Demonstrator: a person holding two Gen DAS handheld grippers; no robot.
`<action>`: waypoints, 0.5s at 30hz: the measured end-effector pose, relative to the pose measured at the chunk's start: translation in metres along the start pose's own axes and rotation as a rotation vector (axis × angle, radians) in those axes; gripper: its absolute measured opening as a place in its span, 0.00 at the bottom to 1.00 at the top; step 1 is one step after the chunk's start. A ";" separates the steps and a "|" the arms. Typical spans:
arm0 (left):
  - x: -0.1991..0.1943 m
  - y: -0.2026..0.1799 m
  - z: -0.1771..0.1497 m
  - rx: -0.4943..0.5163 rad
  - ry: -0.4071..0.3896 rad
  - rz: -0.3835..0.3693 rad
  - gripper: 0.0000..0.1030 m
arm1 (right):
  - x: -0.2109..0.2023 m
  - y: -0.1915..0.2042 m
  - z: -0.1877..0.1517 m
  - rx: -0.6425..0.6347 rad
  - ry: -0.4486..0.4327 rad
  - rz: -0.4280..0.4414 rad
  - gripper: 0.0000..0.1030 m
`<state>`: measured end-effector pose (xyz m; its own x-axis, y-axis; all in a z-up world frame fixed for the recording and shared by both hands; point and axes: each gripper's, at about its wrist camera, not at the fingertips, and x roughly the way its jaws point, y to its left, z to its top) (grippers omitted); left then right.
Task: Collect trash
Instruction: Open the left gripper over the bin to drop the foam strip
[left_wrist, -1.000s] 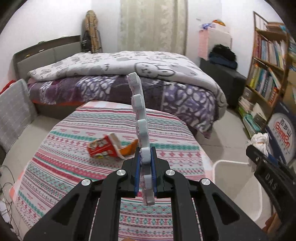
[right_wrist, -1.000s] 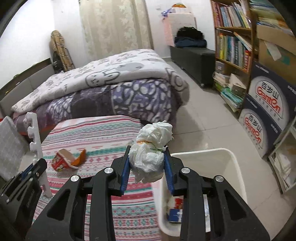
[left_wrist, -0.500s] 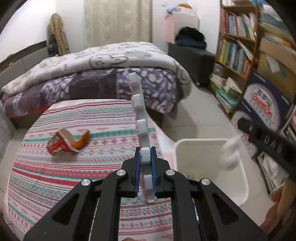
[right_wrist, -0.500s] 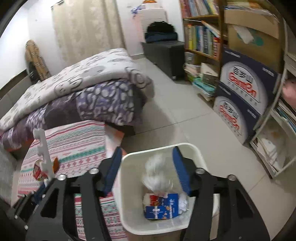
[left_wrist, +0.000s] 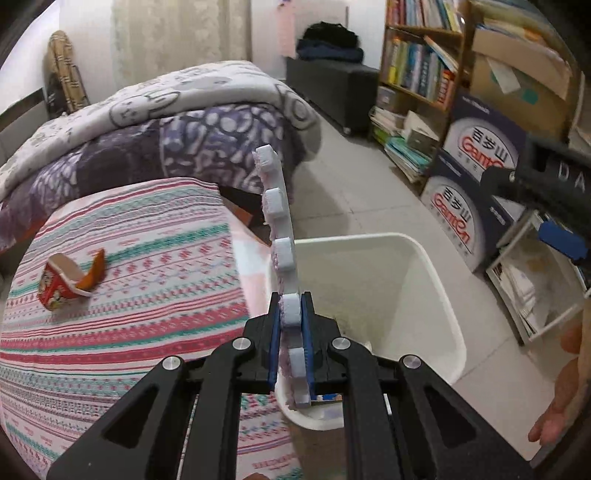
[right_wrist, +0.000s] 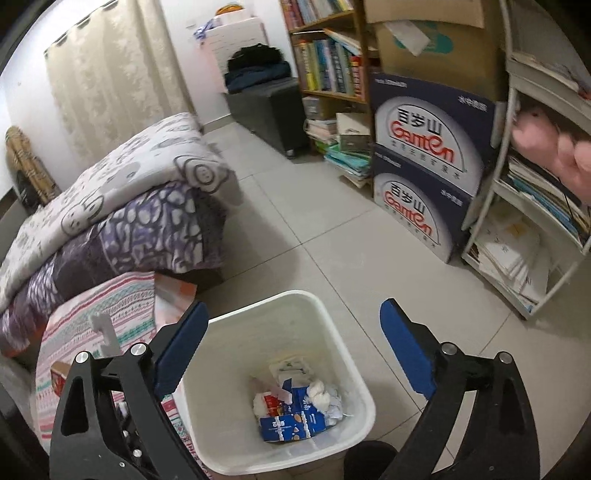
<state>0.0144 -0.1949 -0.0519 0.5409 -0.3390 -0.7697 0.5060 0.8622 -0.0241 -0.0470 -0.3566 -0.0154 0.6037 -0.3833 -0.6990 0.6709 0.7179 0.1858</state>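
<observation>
White foam is what the left gripper (left_wrist: 291, 328) has clamped between its blue pads, a long notched foam strip (left_wrist: 280, 236) standing nearly upright, with its lower end poking out below the jaws right over the near rim of the white bin (left_wrist: 439, 291). The right gripper (right_wrist: 291, 347) sits above that same bin (right_wrist: 354, 376), its jaws spreading wide with nothing between them, just the bin's inside showing through the gap. Down at the bottom of the bin there's a blue carton (right_wrist: 291, 424), some crumpled white paper (right_wrist: 323, 395) and a few other wrappers I can't really make out. The bin stands on the tiled floor, just beside a low table covered in a striped cloth (left_wrist: 129, 295). On that cloth, well apart from the bin, a squashed red paper cup (left_wrist: 59, 282) lies on its side, with an orange scrap (left_wrist: 94, 271) touching it. Behind the table is a bed with a patterned blanket (left_wrist: 177, 122), and stacked boxes (right_wrist: 424, 166) and bookshelves (left_wrist: 417, 62) stand along the far side.
</observation>
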 end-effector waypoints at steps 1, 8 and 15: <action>0.001 -0.003 0.000 0.003 0.003 -0.006 0.11 | 0.000 -0.004 0.001 0.010 0.000 -0.005 0.88; 0.008 -0.020 -0.002 0.027 0.021 -0.083 0.24 | 0.003 -0.016 0.001 0.029 0.010 -0.030 0.91; 0.002 -0.011 -0.001 0.018 0.011 -0.084 0.60 | 0.003 -0.014 0.001 0.076 0.027 -0.001 0.92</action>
<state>0.0092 -0.2047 -0.0537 0.4887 -0.4061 -0.7722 0.5615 0.8238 -0.0779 -0.0536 -0.3687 -0.0194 0.5918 -0.3672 -0.7176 0.7030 0.6707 0.2365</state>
